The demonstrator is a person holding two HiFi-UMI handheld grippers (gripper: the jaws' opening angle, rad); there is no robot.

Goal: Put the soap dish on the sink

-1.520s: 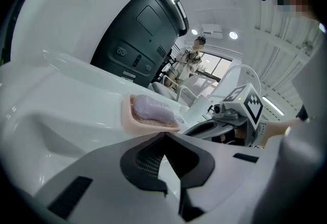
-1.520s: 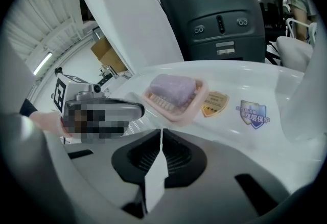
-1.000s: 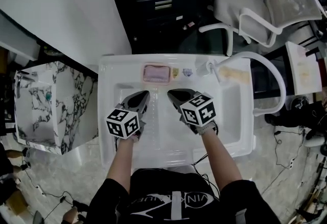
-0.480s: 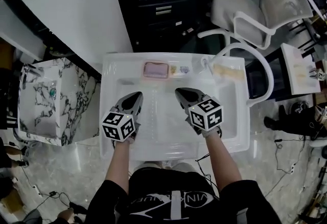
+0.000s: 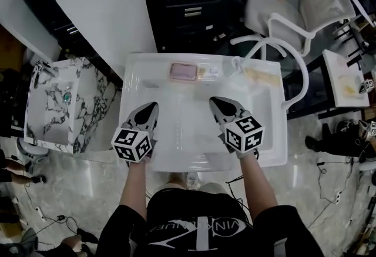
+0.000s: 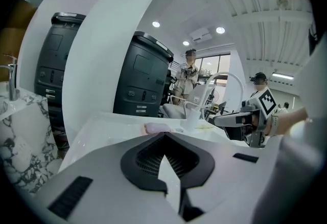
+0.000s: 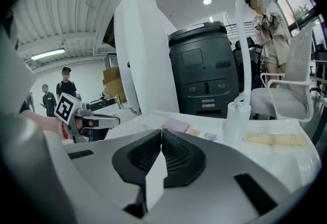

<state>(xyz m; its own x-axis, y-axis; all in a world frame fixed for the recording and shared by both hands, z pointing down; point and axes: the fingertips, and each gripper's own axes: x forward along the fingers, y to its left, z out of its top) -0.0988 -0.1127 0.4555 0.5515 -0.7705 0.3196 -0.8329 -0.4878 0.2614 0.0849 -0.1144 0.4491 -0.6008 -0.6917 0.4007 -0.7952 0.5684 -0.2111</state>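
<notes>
The pink soap dish (image 5: 183, 71) lies on the back ledge of the white sink (image 5: 136, 83); it shows low ahead as the soap dish (image 6: 156, 127) in the left gripper view and as the soap dish (image 7: 176, 125) in the right gripper view. My left gripper (image 5: 149, 108) hovers over the basin's left side, shut and empty. My right gripper (image 5: 215, 101) hovers over the right side, also shut with nothing in it. Both point toward the back ledge, well short of the dish. In their own views the left gripper (image 6: 164, 135) and the right gripper (image 7: 161, 131) have jaw tips meeting.
Small packets (image 5: 209, 72), a white bottle (image 7: 233, 121) and a yellowish pad (image 5: 259, 77) share the back ledge. A curved white pipe (image 5: 292, 59) arches at the right. A marbled sink unit (image 5: 56, 103) stands left, a white chair (image 5: 294, 9) behind, black cabinets (image 5: 188, 9) beyond. People stand in the background.
Both grippers have risen and drawn back from the soap dish toward the sink's near edge, spreading slightly apart. They stayed shut and empty; the dish has not moved.
</notes>
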